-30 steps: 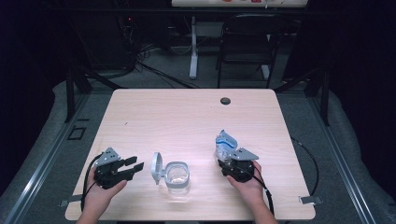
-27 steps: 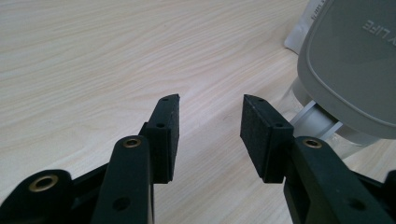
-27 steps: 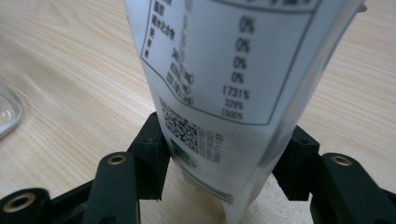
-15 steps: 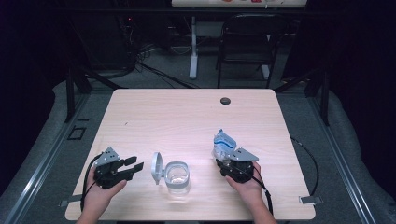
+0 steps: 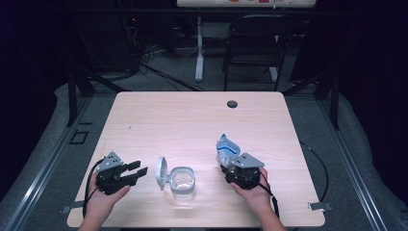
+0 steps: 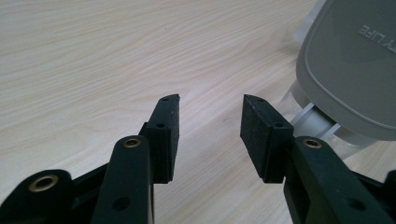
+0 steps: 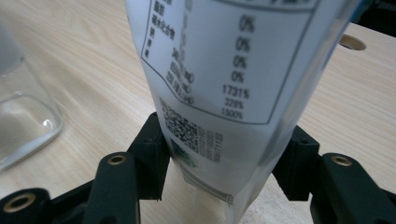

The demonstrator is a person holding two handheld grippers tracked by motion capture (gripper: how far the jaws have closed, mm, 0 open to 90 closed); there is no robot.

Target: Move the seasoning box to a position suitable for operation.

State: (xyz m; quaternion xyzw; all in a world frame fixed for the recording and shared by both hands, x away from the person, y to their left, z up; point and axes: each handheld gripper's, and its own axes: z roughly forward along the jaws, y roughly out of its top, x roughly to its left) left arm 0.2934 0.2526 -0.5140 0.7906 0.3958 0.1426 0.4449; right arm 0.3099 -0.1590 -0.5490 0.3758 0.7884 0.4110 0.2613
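My right gripper (image 5: 230,166) is shut on a blue and white pouch (image 5: 226,147), which stands tilted above the table's front right. In the right gripper view its pads (image 7: 152,149) press both sides of the pouch (image 7: 233,60), whose printed label faces the camera. A clear glass container (image 5: 183,181) sits at front centre with its grey flip lid (image 5: 161,173) open to the left. My left gripper (image 5: 137,169) rests on the table just left of that lid, open. In the left gripper view nothing is between its jaws (image 6: 210,109), and the lid (image 6: 355,60) shows at upper right.
The wooden table (image 5: 192,120) has a small dark grommet hole (image 5: 232,103) near its far edge. A black chair (image 5: 252,48) and a desk leg (image 5: 198,48) stand beyond it. Cables trail from both grippers off the front corners.
The right gripper and its pouch have drifted very slightly to the left. The left gripper and the container have not moved.
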